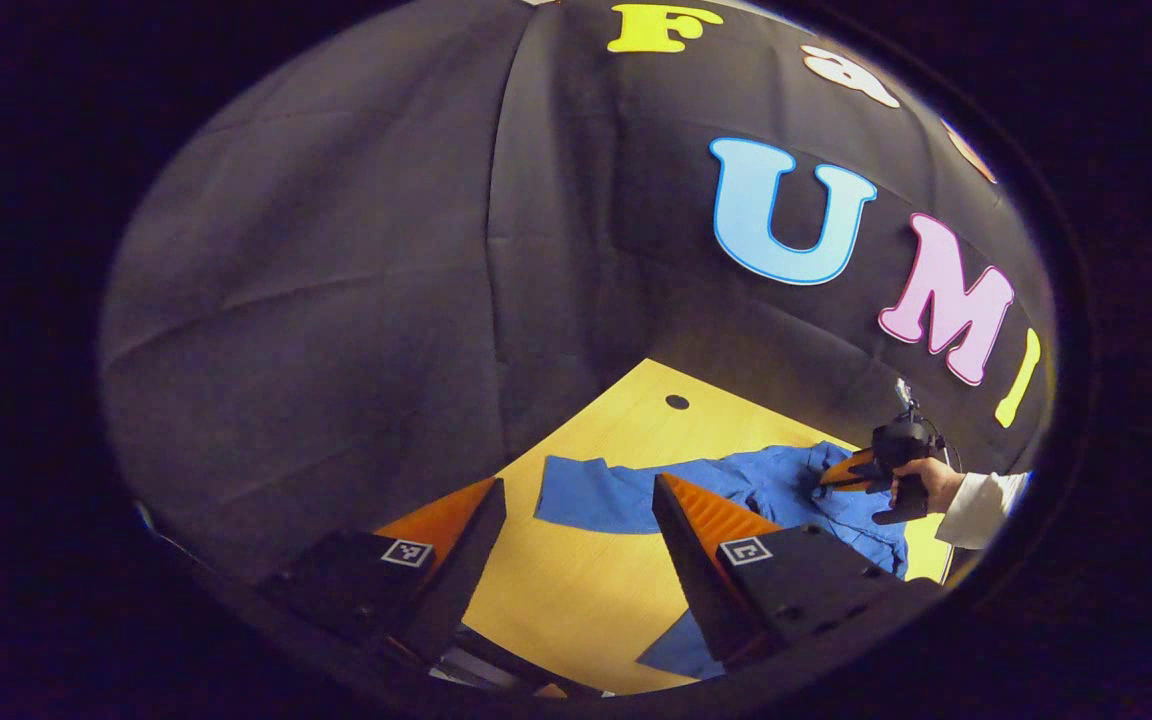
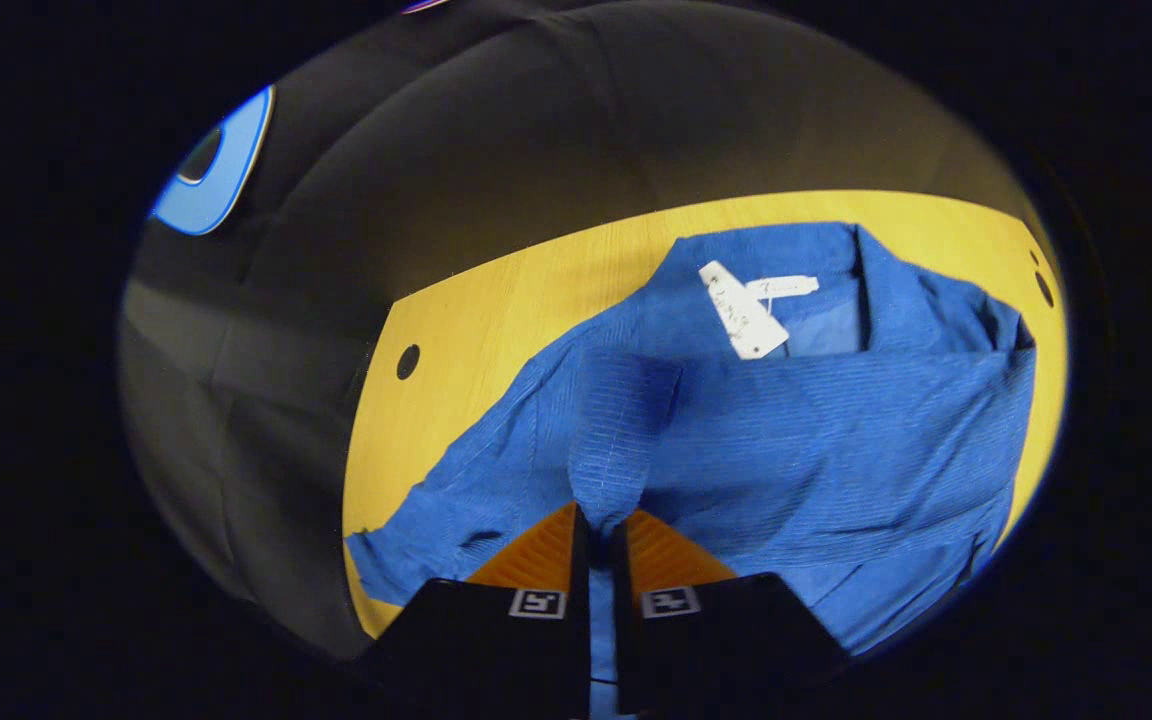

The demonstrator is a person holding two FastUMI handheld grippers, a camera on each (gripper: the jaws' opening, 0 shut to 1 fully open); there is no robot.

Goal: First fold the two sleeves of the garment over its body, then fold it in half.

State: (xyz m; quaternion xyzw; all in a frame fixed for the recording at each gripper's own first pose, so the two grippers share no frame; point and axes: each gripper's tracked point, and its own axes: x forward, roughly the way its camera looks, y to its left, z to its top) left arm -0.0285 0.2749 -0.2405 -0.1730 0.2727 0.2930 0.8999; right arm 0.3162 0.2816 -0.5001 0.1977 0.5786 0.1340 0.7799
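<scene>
Shirt (image 2: 786,430): soft, light, limp. Right gripper (image 2: 599,535) pinches its sleeve (image 2: 621,430) at 6 o'clock; left gripper (image 1: 576,520) spread, empty. Grip at cuffs, hem.

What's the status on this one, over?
Right hand-held gripper shut on a sleeve, lifted over the blue shirt. Left hand-held gripper open above the table, holding nothing. Nothing in the way.

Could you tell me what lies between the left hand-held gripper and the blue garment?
Bare wooden tabletop, in the left gripper view: the open left hand-held gripper hovers short of the blue garment's spread sleeve.
</scene>
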